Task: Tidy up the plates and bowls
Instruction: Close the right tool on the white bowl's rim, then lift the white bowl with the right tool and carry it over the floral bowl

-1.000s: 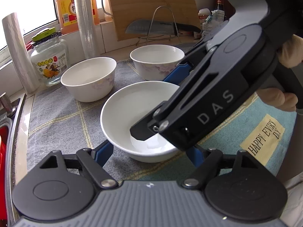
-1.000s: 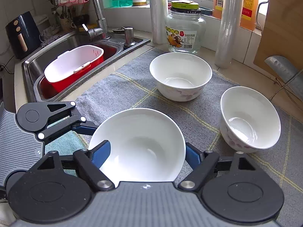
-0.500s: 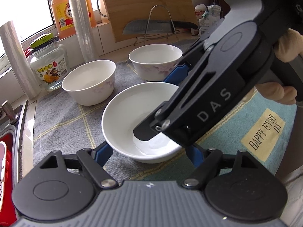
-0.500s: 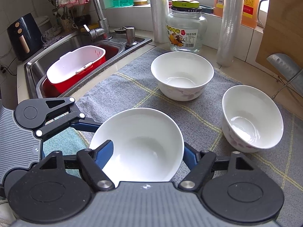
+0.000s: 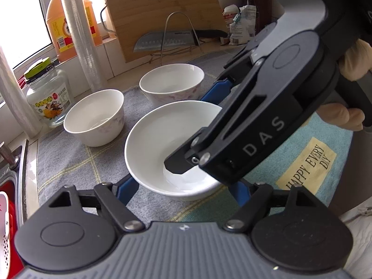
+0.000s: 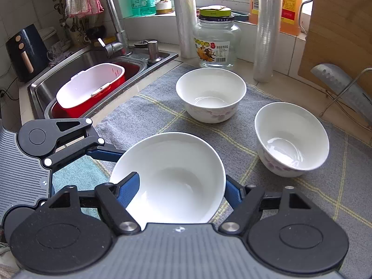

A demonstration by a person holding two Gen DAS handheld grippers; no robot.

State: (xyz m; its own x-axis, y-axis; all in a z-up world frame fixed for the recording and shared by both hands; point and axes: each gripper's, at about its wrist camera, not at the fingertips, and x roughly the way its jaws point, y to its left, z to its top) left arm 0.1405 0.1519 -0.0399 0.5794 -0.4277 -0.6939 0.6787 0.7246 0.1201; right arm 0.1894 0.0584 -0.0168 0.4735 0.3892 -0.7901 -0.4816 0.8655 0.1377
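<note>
"DAS" marks the right claw (image 5: 204,137); "HAPPY EVERY DAY" the mat patch (image 5: 307,165)

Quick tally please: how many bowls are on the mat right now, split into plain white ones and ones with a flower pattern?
Plain white bowl: 1, the wide shallow one between the claws.
Flower-pattern bowls: 2, one nearer the glass jar, one nearer the knife rack.
Total: 3 bowls.

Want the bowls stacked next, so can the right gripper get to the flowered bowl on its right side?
Probably not yet: the right gripper grips the plain bowl. The flowered bowl sits unobstructed.
</note>
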